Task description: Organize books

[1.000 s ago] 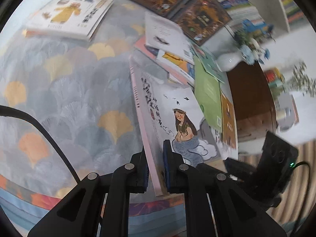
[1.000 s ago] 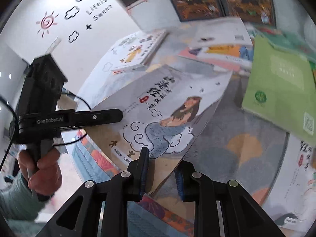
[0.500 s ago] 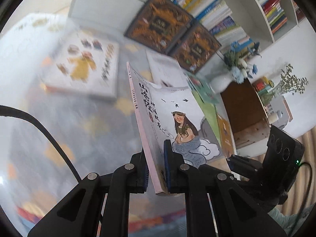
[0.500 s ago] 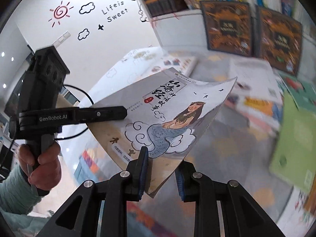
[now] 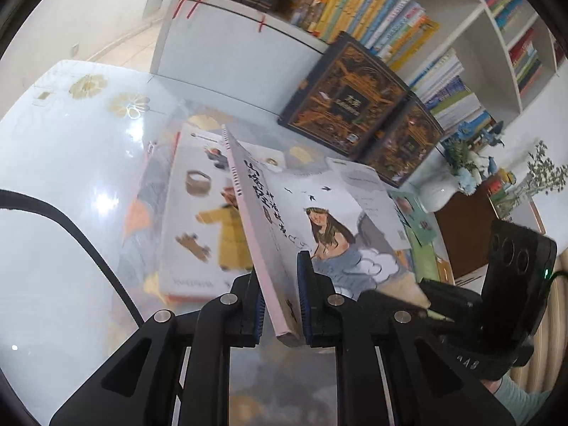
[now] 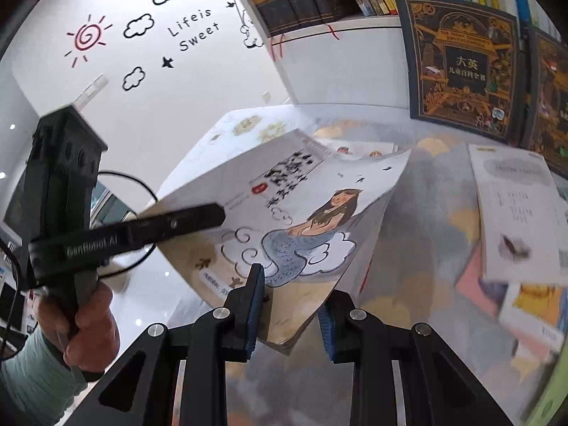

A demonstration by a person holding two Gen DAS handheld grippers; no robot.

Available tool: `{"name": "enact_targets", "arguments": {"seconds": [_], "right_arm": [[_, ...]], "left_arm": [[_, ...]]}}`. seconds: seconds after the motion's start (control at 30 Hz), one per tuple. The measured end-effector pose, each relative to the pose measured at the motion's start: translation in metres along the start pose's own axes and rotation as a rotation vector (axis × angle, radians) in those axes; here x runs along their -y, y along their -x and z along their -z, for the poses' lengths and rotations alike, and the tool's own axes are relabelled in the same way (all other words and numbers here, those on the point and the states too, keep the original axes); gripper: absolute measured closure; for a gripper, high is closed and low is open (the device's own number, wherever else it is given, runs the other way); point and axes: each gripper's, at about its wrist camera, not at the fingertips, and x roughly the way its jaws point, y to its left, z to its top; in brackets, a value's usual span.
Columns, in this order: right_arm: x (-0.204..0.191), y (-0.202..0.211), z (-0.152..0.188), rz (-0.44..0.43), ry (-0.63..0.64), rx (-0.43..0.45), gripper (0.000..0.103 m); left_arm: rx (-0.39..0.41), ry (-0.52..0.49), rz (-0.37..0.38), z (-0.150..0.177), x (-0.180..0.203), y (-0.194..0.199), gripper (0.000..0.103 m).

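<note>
The mermaid book [image 5: 330, 227] [image 6: 301, 213] is up in the air above the counter [image 5: 53, 213], tilted with its pink spine towards the left, and it is held from two sides. In the left wrist view the left gripper [image 5: 280, 273] fills the bottom centre, its blue-padded fingers [image 5: 304, 301] closed on the spine end of the book, one pad on each cover. In the right wrist view the right gripper [image 6: 289, 291] has the book's lower corner between its fingers; they have just been easing apart a little, yet they grip the book, with the left pad flat against the front cover. The same view shows the left gripper coming in from the left edge, a hand [image 6: 85, 319] in a pale green sleeve [image 6: 28, 372] round its handle. Below the raised book, left of centre in the left wrist view, a picture book with a yellow-coated figure [image 5: 198, 220] lies flat on the counter. Two dark, gold-ornamented books [image 5: 348, 103] [image 6: 461, 67] lean upright against the bookshelf [image 5: 355, 7] in the upper right. A white book [image 6: 514, 213] lies flat at the right of the right wrist view, on other books. A white vase of blue flowers [image 5: 443, 191] stands at the right edge of the left wrist view.
</note>
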Motion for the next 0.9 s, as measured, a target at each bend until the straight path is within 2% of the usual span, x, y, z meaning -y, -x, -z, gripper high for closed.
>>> {"name": "enact_targets", "arguments": {"seconds": [0.23,0.37,0.5,0.77,0.9], "right_arm": [[0.016,-0.041,-0.033,0.020,-0.023,-0.050,0.076],[0.018,-0.056,-0.041,0.037,-0.023,-0.070,0.076],[0.030,-0.070,-0.035,0.032,-0.098,-0.095,0.076],[0.054,-0.091,-0.020,-0.017,-0.272,-0.162,0.076],[0.067,-0.083,-0.012,-0.051,-0.371,-0.124,0.076]], "left_arm": [[-0.009,0.077,0.035,-0.018,-0.043,-0.030,0.089],[-0.012,0.104,0.051,-0.022,-0.055,-0.038,0.089],[-0.042,0.113,0.062,-0.017,-0.064,-0.046,0.089],[-0.066,0.209,-0.003,0.003,-0.095,-0.039,0.090],[-0.066,0.242,-0.042,0.016,-0.106,-0.028,0.090]]}}
